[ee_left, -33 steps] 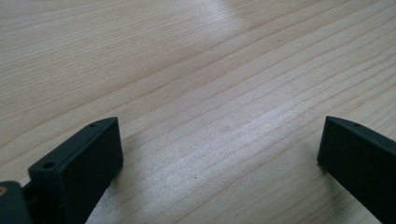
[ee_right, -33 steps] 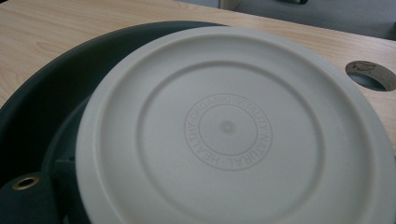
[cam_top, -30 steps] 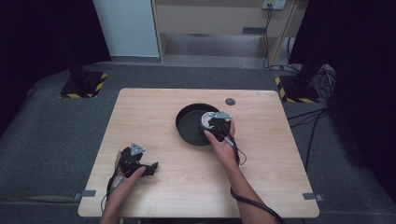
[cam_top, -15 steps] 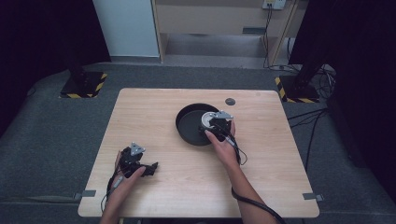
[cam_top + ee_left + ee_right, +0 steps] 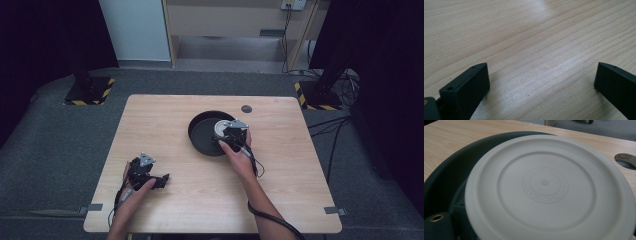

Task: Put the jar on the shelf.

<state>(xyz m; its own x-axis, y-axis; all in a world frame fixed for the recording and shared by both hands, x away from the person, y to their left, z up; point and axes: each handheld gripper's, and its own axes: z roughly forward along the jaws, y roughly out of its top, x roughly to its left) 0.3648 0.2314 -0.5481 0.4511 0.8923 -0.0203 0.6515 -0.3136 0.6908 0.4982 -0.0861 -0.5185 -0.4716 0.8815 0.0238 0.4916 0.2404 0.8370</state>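
Note:
A black round bowl [image 5: 200, 136] sits on the wooden table [image 5: 280, 165], right of centre. My right gripper [image 5: 227, 134] hangs over the bowl's right side, shut on a white round plate [image 5: 219, 128] held tilted above the bowl. In the right gripper view the plate's embossed underside [image 5: 549, 187] is close up, the bowl's dark wall [image 5: 446, 172] lies behind it, and one black finger [image 5: 436, 223] pokes out at lower left. My left gripper [image 5: 154, 181] rests near the table's front left, open, with bare wood between its fingers [image 5: 466, 87].
A small round cable hole [image 5: 246, 108] is set in the table behind the bowl, and it appears again at the right of the right gripper view [image 5: 625, 161]. Dark stands with striped bases [image 5: 90, 92] flank the table on the grey carpet.

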